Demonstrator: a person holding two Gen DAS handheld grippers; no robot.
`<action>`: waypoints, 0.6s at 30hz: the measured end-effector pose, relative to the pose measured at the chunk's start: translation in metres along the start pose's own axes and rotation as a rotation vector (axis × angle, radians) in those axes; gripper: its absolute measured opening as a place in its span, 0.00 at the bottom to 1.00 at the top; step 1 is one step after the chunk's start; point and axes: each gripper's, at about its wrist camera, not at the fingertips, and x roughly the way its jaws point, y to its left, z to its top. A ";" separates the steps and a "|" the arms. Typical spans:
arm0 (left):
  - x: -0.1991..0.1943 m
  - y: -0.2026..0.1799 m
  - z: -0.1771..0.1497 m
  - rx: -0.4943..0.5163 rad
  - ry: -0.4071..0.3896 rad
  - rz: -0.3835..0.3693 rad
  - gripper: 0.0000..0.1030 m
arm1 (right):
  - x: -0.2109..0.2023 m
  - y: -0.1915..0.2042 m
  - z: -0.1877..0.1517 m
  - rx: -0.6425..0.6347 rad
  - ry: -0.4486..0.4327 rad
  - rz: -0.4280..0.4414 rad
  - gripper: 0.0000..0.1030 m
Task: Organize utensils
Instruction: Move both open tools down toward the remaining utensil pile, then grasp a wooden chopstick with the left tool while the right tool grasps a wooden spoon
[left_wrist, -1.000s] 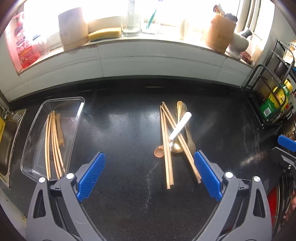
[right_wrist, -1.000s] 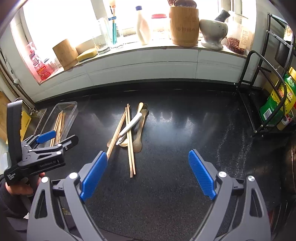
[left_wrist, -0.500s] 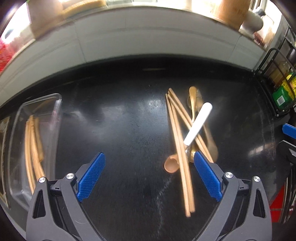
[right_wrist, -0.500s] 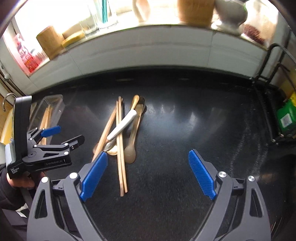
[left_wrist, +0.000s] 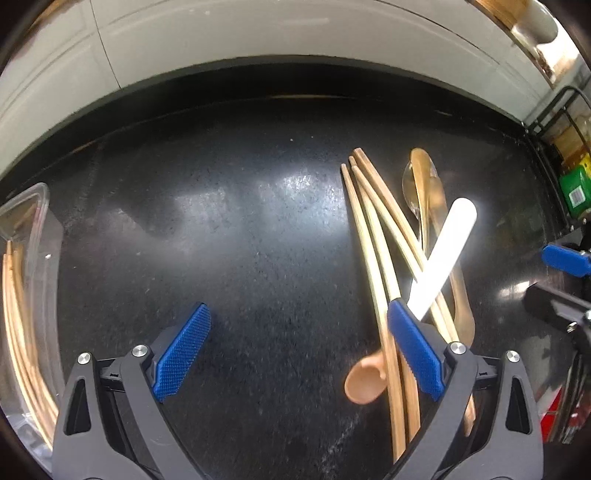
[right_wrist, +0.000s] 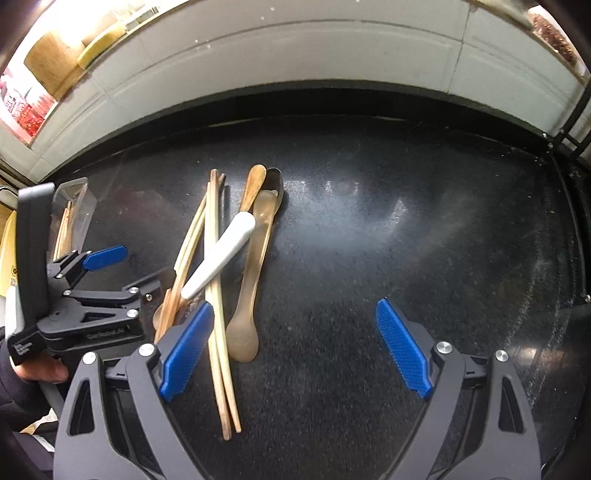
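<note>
With their jaws spread wide and nothing held, the left gripper and right gripper hover low over a crossed heap of chopsticks and spoons, seemingly lining up a pick. More chopsticks lie in a clear tray on the glossy black counter below a tiled wall.

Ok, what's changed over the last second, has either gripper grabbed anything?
Both grippers dropped toward the utensil pile; the left gripper and right gripper remain open, holding nothing. The pile and the clear container of chopsticks haven't moved.
</note>
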 end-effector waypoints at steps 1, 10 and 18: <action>0.002 -0.001 0.001 -0.002 0.001 -0.003 0.92 | 0.005 0.001 0.001 -0.005 0.009 -0.007 0.84; 0.002 -0.001 0.003 0.007 -0.002 0.024 0.93 | 0.030 0.010 0.008 -0.039 0.030 -0.054 0.84; -0.006 0.014 -0.002 -0.119 0.074 -0.010 0.93 | 0.044 0.016 0.012 -0.052 0.031 -0.085 0.84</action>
